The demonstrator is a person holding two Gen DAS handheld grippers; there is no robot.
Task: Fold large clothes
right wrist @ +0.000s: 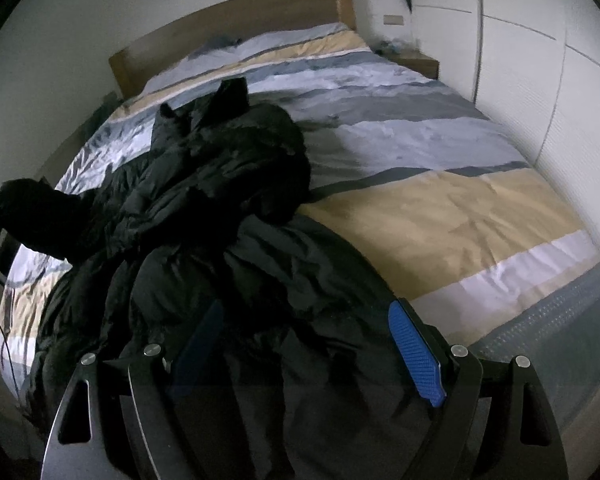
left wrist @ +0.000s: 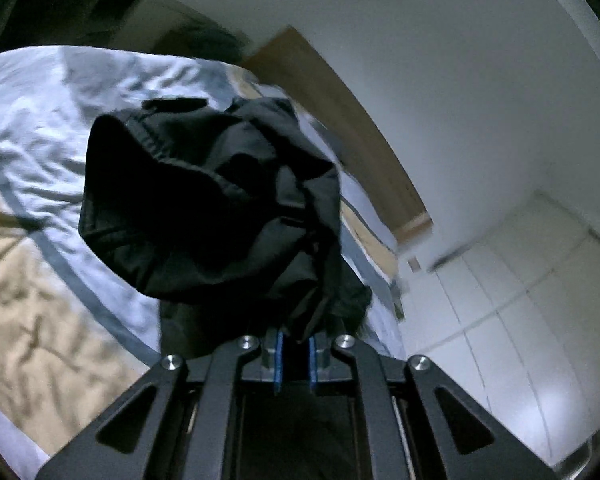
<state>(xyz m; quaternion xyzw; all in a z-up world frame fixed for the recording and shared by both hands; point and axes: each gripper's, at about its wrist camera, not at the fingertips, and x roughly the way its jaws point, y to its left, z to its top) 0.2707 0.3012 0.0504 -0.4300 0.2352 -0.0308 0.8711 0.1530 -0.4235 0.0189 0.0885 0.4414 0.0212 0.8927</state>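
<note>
The left hand-held gripper clamps the black puffer jacket; the right hand-held gripper hovers released at six o'clock. The slick bunched fabric could slip free.

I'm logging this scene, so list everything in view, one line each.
jacket: one, black, puffy, heaped on the bed's left half; one part lifted off the bed by the left gripper.
bed cover: one, striped white, grey and tan, spread over the bed.
headboard: one, light wood, at the far end of the bed.
bedside shelf: one, wood, right of the headboard; small blurred items on it.
wardrobe doors: several, white, along the right wall.
left gripper: one, black with blue pads, jaws shut on jacket fabric.
right gripper: one, black with blue pads, jaws open over the jacket's near end.
</note>
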